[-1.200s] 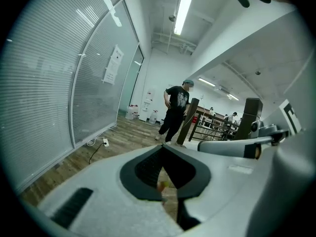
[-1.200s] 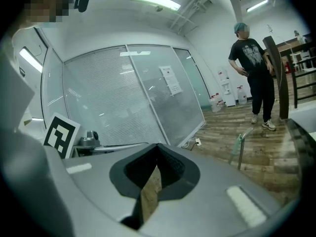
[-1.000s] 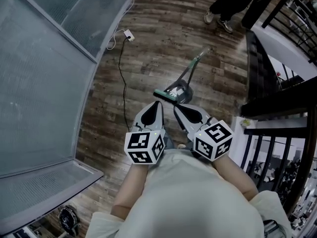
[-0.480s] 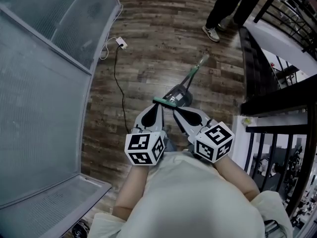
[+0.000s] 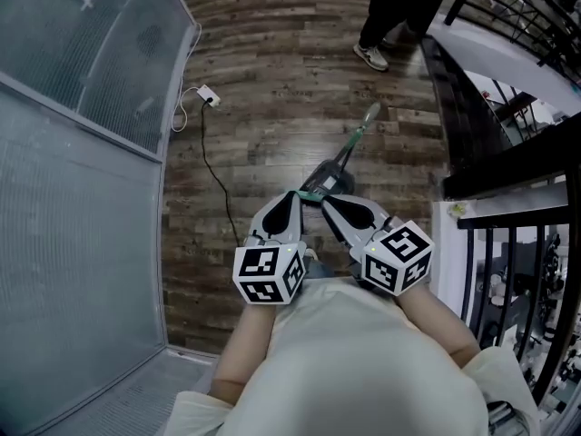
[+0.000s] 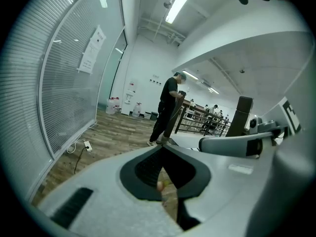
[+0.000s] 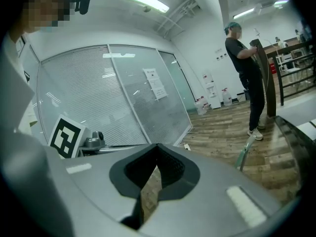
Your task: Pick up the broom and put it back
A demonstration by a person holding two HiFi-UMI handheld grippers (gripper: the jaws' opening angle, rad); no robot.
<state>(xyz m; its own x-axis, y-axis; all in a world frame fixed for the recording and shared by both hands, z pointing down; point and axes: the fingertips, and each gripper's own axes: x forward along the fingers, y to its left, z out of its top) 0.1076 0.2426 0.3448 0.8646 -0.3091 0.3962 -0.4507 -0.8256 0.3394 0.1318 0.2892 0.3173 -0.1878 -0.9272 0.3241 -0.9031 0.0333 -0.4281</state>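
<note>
The broom lies on the wooden floor in the head view. Its green head [image 5: 311,194] is just beyond my fingertips, and the thin handle [image 5: 359,136] runs up and to the right. A grey dustpan [image 5: 329,178] lies against the head. My left gripper [image 5: 292,198] and right gripper [image 5: 328,202] are side by side above the floor, both shut and empty, tips short of the broom head. The left gripper [image 6: 163,149] shows closed jaws in its own view. In the right gripper view the right gripper [image 7: 158,146] is shut too, and the green handle [image 7: 245,153] shows beyond it.
A glass partition with blinds [image 5: 82,153] runs along the left. A cable with a power strip [image 5: 207,95] lies on the floor beside it. Black railing [image 5: 508,198] and a white ledge [image 5: 490,57] close off the right. A person [image 5: 386,16] stands beyond the broom.
Both grippers have moved forward over the floor, so the broom head now lies right at their tips. The glass partition has slid back on the left. Jaws stayed shut.
</note>
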